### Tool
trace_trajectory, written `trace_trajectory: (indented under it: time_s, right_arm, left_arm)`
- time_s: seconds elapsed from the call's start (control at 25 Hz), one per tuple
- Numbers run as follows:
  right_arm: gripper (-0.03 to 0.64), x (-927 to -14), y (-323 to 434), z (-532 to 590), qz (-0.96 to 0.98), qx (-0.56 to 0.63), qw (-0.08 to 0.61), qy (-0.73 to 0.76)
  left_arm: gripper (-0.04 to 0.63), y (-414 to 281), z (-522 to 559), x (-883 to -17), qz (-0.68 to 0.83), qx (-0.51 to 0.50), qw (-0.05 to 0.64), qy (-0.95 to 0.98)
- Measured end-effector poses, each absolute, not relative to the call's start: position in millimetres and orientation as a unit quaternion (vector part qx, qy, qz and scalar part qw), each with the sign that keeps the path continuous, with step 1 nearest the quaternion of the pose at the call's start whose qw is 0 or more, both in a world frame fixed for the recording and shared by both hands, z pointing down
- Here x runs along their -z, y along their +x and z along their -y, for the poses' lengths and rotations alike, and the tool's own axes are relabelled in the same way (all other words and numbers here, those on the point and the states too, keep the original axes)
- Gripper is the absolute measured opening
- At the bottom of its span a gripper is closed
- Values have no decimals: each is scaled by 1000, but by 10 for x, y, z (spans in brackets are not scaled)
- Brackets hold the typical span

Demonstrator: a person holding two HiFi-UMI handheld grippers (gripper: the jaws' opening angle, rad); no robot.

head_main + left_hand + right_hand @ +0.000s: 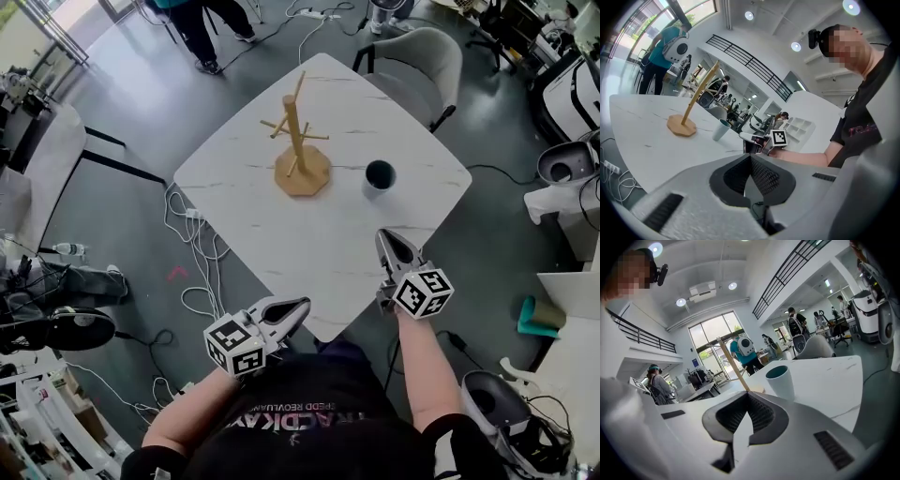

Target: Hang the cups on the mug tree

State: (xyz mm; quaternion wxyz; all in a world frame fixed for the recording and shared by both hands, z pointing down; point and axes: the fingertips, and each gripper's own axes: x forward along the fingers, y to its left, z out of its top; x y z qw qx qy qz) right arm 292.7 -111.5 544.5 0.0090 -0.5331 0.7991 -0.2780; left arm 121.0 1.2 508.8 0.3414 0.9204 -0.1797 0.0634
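A white table (328, 253) with faint grey veins is seen from above. A wooden mug tree (300, 141) is stood upright near its middle, and its pegs are seen bare. One cup (379, 176), white outside and dark teal inside, is set upright on the table just right of the tree's base, apart from it.

The left gripper (302, 305) is held off the table's near left edge, over the floor. In the left gripper view its jaws are seen pressed together with nothing between them, and the tree (693, 104) and cup (721, 130) are seen well beyond them.

The right gripper (383, 235) is held over the near right part of the table, pointed toward the cup and well short of it. In the right gripper view its jaws are likewise clenched on nothing, with the cup (780, 380) ahead and slightly to the right.

A cube (424, 292) on each gripper is marked with black-and-white square patterns that bear no letters. Pale print on the black shirt (300, 422) is seen upside down and too blurred to be read with certainty.

White cables (197, 272) are spread on the floor left of the table, and a grey chair (422, 56) is set at its far side.
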Motion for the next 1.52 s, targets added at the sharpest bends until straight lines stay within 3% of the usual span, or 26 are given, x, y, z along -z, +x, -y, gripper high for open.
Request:
trace_trajectory:
  time_s: [0.44,0.76,1.04,1.52]
  right_arm:
    - [18,-5677,3201,1456,-802,260,-14,-537]
    - [242,-5996,3336,1827,-813,215,-90,-534]
    - [287,-6330,3371,2144,-825,163,-180,-511]
    - [333,-6542,3318,2484,-832,124,-225,-492]
  left_arm:
    - [-3,1359,114,-5160,204,-65,355,910]
    - [-3,1435,217,-5240,220,-70,364,902]
    - [-3,1383,227,-5301,240,-73,371,894]
    - [-3,1286,233,-5383,262,-75,380,884]
